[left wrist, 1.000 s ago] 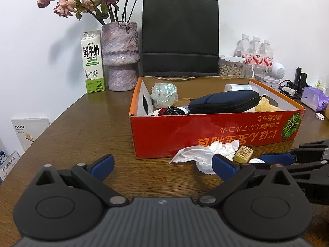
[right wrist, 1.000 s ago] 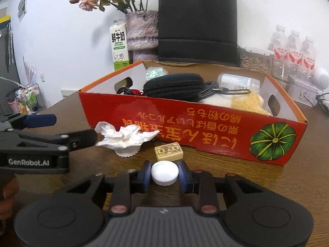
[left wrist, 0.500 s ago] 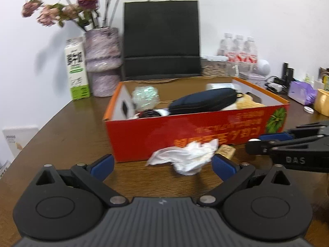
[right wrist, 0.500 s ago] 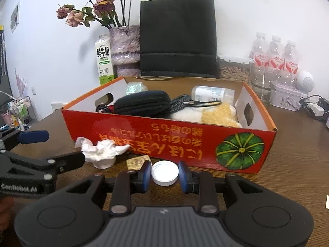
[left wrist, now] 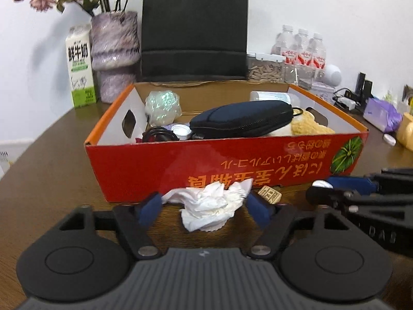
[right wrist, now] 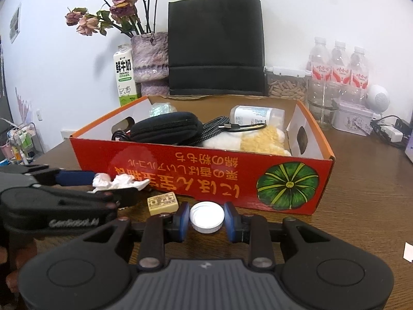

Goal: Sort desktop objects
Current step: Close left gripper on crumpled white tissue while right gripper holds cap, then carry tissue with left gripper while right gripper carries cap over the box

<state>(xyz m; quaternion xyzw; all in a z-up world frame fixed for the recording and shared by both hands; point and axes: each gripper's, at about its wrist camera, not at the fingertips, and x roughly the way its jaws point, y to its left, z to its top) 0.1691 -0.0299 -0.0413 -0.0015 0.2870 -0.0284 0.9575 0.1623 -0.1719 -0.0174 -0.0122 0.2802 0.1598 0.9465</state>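
A crumpled white tissue [left wrist: 210, 208] lies on the wooden table before the red cardboard box [left wrist: 160, 166]. My left gripper [left wrist: 205, 206] is open, its blue pads on either side of the tissue without pressing it. My right gripper [right wrist: 206, 218] is shut on a white bottle cap [right wrist: 206, 216] and holds it just above the table in front of the box [right wrist: 196, 178]. A small tan eraser [right wrist: 162, 202] lies between the two grippers. The tissue [right wrist: 116, 182] shows left in the right wrist view.
The box holds a black pouch [left wrist: 240, 122], a cable, a plush toy [right wrist: 258, 140], a white bottle [right wrist: 254, 115] and a shiny ball [left wrist: 162, 107]. Behind stand a milk carton [left wrist: 80, 69], a vase [left wrist: 114, 54], a black paper bag [left wrist: 193, 29] and water bottles [right wrist: 338, 69].
My left gripper has moved right and forward until its open fingers straddle the tissue. My right gripper has lifted a little with the cap held and turned slightly.
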